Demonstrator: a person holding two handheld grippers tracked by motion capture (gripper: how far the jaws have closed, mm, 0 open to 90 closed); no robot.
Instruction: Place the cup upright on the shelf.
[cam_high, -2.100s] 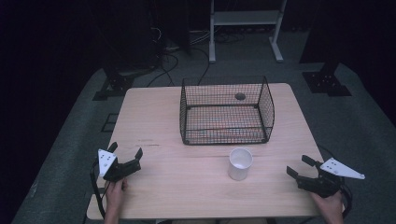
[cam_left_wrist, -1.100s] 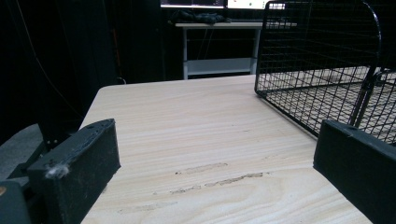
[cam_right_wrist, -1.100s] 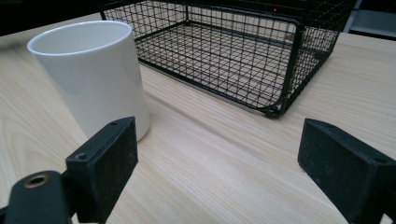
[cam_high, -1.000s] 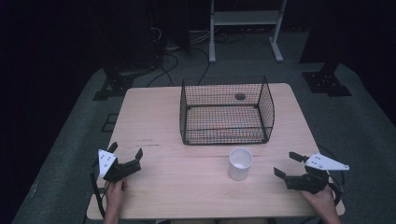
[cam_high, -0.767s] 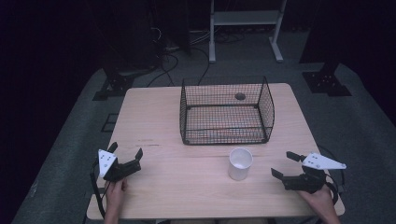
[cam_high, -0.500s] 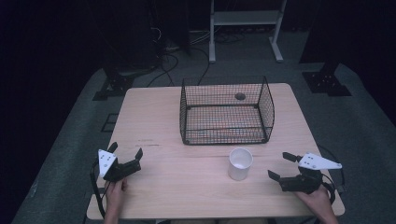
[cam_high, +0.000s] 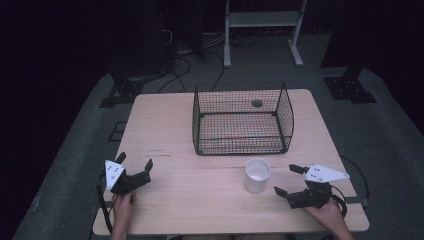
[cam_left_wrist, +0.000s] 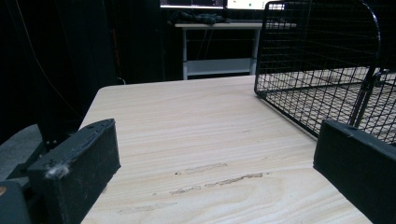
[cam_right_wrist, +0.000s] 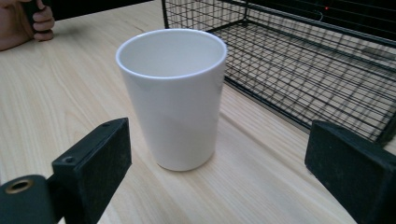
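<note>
White cup (cam_high: 257, 175) stands upright on the tabletop (cam_high: 200, 195) before the wire basket (cam_high: 242, 120), rigid, smooth, likely slippery and breakable; right hand-held gripper (cam_high: 292, 181), jaws just widened and empty, should take its mid-wall.

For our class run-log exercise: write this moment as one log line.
right gripper: jaws open, just been opening, aimed at white cup, nothing held | left gripper: open, idle | cup: upright on table, before wire basket
</note>
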